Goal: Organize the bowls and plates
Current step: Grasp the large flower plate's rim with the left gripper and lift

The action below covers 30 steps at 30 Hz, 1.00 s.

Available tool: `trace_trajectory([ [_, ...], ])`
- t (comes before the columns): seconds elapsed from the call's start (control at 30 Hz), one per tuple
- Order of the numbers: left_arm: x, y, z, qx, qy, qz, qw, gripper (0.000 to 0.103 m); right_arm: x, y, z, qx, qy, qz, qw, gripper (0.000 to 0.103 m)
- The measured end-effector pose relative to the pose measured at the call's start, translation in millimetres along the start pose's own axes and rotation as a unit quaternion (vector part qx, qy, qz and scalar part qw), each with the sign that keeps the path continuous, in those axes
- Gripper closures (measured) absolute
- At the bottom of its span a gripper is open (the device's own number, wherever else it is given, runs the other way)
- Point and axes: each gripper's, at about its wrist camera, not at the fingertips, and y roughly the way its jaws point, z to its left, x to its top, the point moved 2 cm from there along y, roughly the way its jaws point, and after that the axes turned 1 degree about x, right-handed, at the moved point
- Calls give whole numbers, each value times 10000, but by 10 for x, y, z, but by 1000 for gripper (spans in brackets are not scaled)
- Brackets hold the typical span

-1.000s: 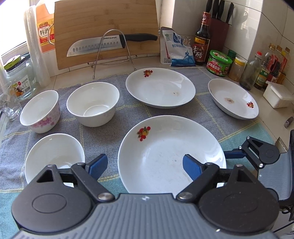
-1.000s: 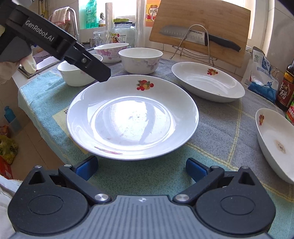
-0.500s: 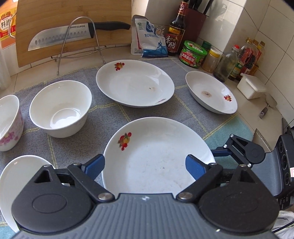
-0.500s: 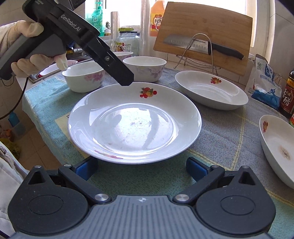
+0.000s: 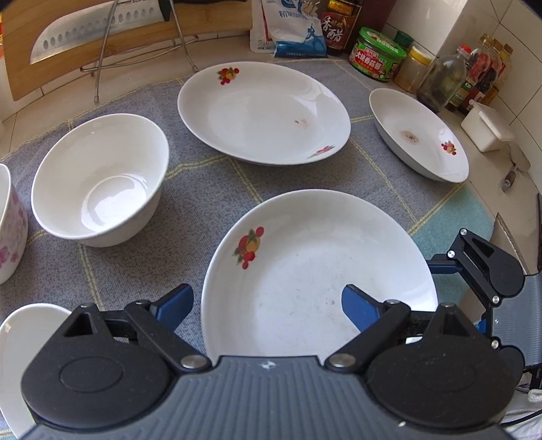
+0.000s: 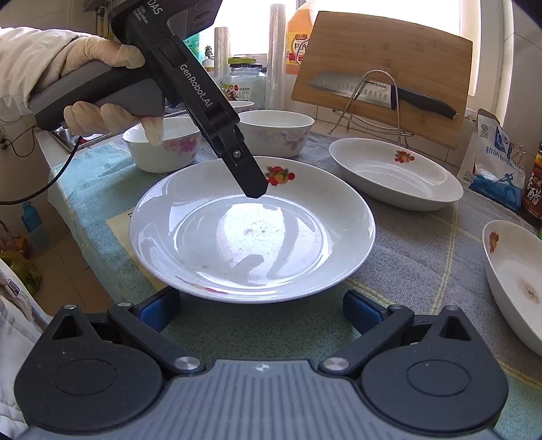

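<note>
A large white plate with a fruit print (image 5: pixel 315 270) (image 6: pixel 254 230) lies on the cloth nearest me. My left gripper (image 5: pixel 267 304) (image 6: pixel 252 189) points steeply down over its far part, open, pads clear of the plate. In the left wrist view one finger is over the cloth and the other over the plate's inside. My right gripper (image 6: pixel 262 309) is open and low over the cloth at the plate's near rim, with nothing between its fingers. Two more fruit-print plates (image 5: pixel 264 111) (image 5: pixel 420 135) lie further back. A plain white bowl (image 5: pixel 98 179) stands to the left.
A floral bowl (image 5: pixel 10 223) and another white bowl (image 5: pixel 27 338) sit at the left edge. Behind stand a cutting board with a knife on a wire rack (image 6: pixel 382 91), a bag (image 5: pixel 294 30), jars and bottles (image 5: pixel 440 74). A gloved hand (image 6: pixel 111 111) holds the left gripper.
The left gripper has come down and across over the near plate, tilting more steeply, and its jaws have widened a little. The right gripper has stayed put.
</note>
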Motion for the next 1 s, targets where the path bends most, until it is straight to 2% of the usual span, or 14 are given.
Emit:
trace_trajectory([
  [0.27, 100, 139, 23, -277, 83, 470, 9985, 12, 35, 48, 24, 63, -60, 22, 10000, 0],
  [0.37, 125, 160, 14, -313, 232, 574, 9976, 17, 40, 57, 28, 66, -64, 27, 10000, 0],
  [1.0, 239, 198, 2, -585, 501, 898, 9930, 20, 88, 101, 41, 107, -118, 168, 9997, 0],
])
